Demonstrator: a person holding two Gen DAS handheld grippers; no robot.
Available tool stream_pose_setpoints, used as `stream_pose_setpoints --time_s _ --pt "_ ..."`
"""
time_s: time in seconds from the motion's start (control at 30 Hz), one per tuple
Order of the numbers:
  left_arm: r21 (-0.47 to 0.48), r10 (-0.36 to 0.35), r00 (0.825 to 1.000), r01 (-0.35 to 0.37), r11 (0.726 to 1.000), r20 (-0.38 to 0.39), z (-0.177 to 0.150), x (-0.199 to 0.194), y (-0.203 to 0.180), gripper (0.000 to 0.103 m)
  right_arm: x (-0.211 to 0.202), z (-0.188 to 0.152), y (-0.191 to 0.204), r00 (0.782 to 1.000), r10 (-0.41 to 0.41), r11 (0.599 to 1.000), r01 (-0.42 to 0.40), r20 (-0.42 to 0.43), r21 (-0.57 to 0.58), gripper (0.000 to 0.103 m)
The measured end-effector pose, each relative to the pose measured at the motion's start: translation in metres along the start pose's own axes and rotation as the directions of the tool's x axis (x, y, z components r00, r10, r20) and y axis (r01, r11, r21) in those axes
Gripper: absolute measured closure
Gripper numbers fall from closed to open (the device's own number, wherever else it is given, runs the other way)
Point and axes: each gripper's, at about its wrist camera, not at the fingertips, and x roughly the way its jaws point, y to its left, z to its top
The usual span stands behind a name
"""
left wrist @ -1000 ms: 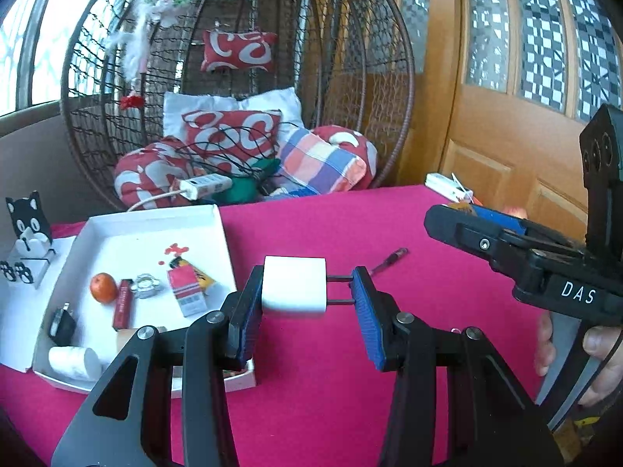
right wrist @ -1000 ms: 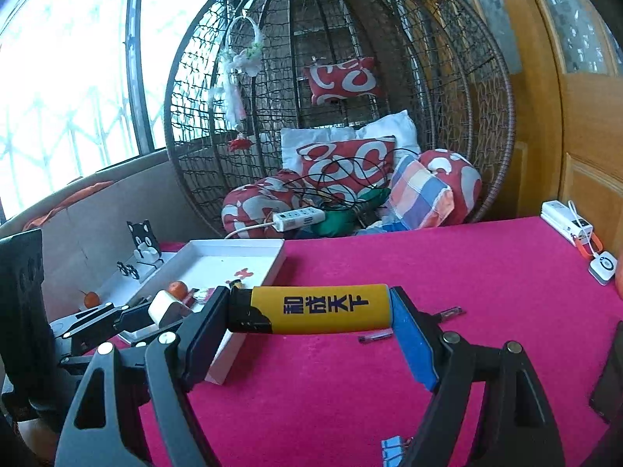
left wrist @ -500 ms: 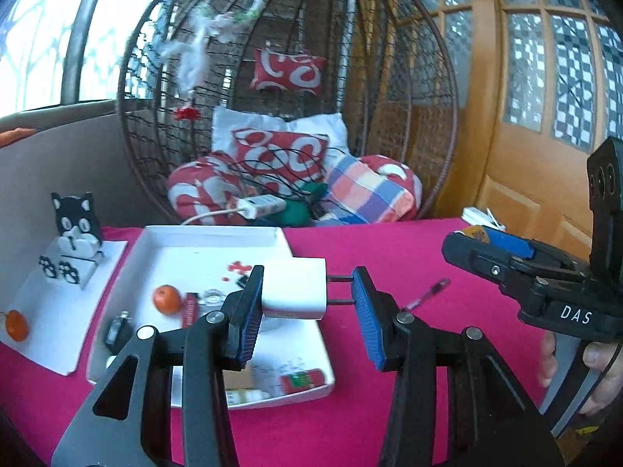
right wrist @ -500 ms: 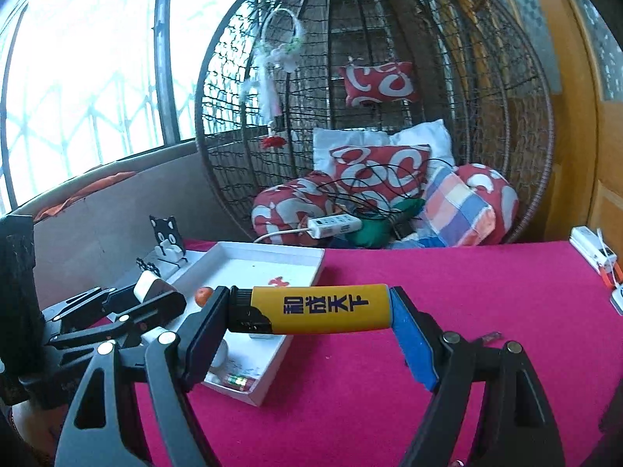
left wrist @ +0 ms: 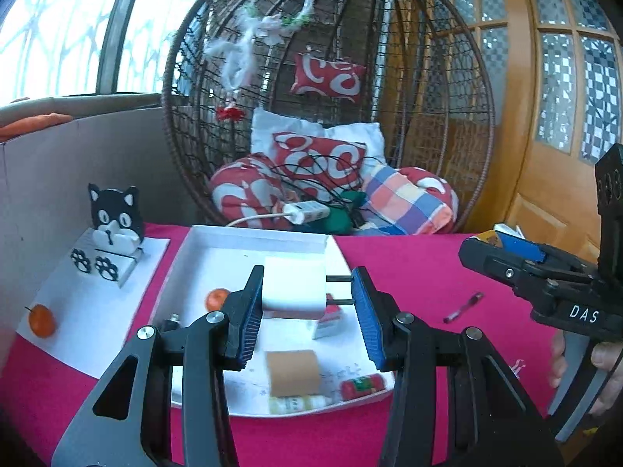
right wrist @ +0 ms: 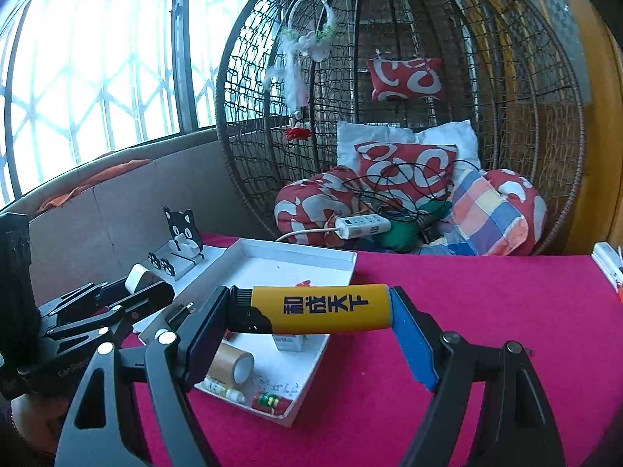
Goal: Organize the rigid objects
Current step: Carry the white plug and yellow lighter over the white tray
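White plug [left wrist: 294, 292] clamped in the left gripper [left wrist: 307, 313], prongs against the right-hand pad, held above the white tray [left wrist: 253, 239] on the pink desk [left wrist: 428, 272]. Yellow lighter [right wrist: 321, 308] gripped end to end in the right gripper [right wrist: 311, 330], over the tray's right edge. Inside the tray: tape roll [left wrist: 294, 371], small orange [left wrist: 216, 299], little bottles near the front rim. Cat stand [left wrist: 115, 218] on the sheet at the desk's left edge.

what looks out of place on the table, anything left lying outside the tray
A small dark pen-like stick lies loose on the pink tablecloth, right of the white tray where the other small items sit. An orange fruit rests apart on the white sheet near the cat stand.
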Motion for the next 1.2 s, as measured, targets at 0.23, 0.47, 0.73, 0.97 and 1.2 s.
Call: stream_pose_setpoints --time_s 0.23,0.47,0.73,0.97,1.2 --pt "-0.02 0.049 0.999 -0.049 0.999 -0.001 0.014 0.007 0.032 0.059 0.026 0.015 0.018 1.0 0.02 0.999 -0.02 -0.012 -0.029 0.023" --pt "-0.034 0.097 0.995 -0.098 0.995 -0.029 0.03 0.032 0.058 0.059 0.061 0.019 0.03 0.999 0.021 0.999 -0.022 -0.05 -0.025 0.022" --pt "-0.083 0.1 0.986 -0.111 0.99 -0.132 0.025 0.09 0.088 0.059 0.119 0.004 0.03 0.985 0.036 0.999 -0.034 -0.168 0.016 0.022" --pt "-0.073 0.143 0.959 -0.166 0.984 -0.244 0.013 0.14 0.097 0.059 0.164 -0.007 0.044 0.971 0.01 0.999 -0.019 -0.239 -0.037 0.022" --pt "-0.039 0.202 0.939 -0.221 0.975 -0.278 0.009 0.157 0.096 0.059 0.185 -0.011 0.044 0.963 -0.033 0.999 0.022 -0.266 -0.047 0.022"
